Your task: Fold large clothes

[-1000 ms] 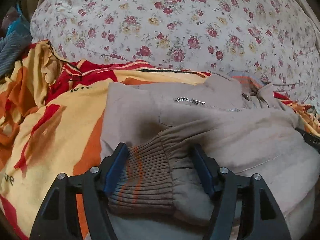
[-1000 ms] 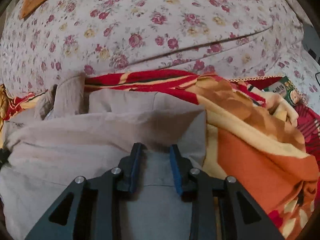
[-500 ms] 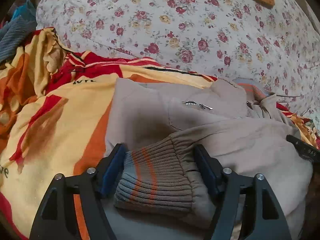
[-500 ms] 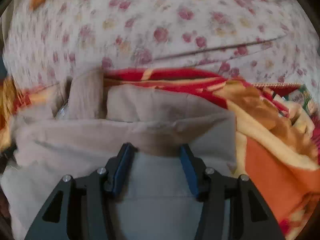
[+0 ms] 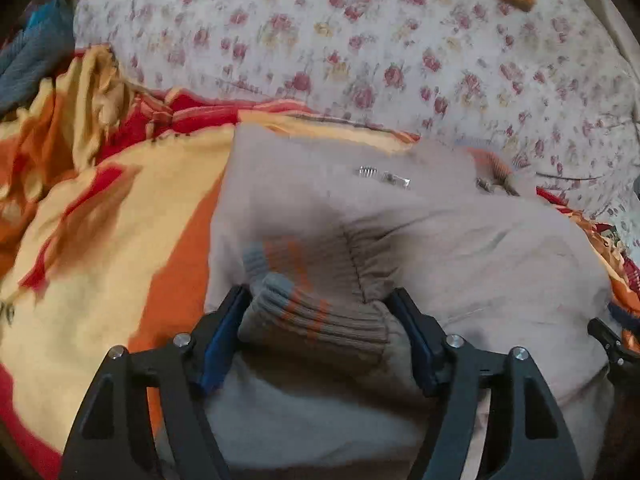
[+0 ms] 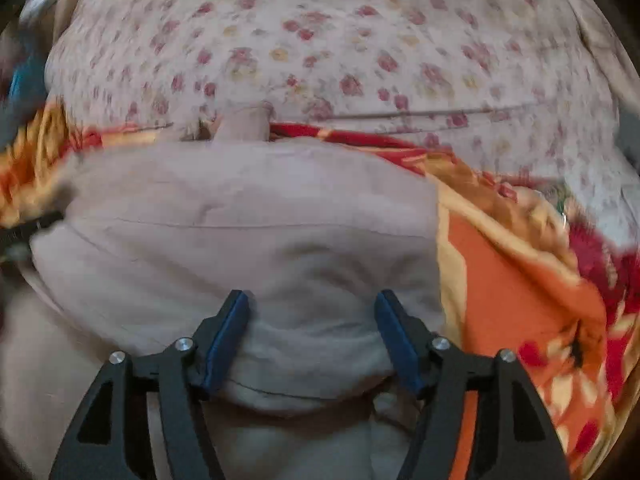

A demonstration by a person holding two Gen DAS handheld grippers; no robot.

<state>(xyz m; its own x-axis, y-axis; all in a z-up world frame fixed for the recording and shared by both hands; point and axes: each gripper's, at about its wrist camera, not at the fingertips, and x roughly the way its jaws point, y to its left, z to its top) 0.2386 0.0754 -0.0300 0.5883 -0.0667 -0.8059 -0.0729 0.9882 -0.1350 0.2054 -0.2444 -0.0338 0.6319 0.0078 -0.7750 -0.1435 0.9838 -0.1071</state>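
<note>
Jacket [image 6: 248, 216] lies under both down-tilted claws: right claw [image 6: 312, 320] just spread; left claw [image 5: 320, 320] spread astride cuff [image 5: 308, 300].

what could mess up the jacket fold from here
1. The ribbed cuff sits bunched between the left claw pads, which flank it closely; pulling away might drag the sleeve off the jacket.
2. The right claw jaws have just been opening, with jacket fabric loose between them, so that folded edge may spring back.
3. The blanket underneath is rumpled, so the fold may settle unevenly.
</note>
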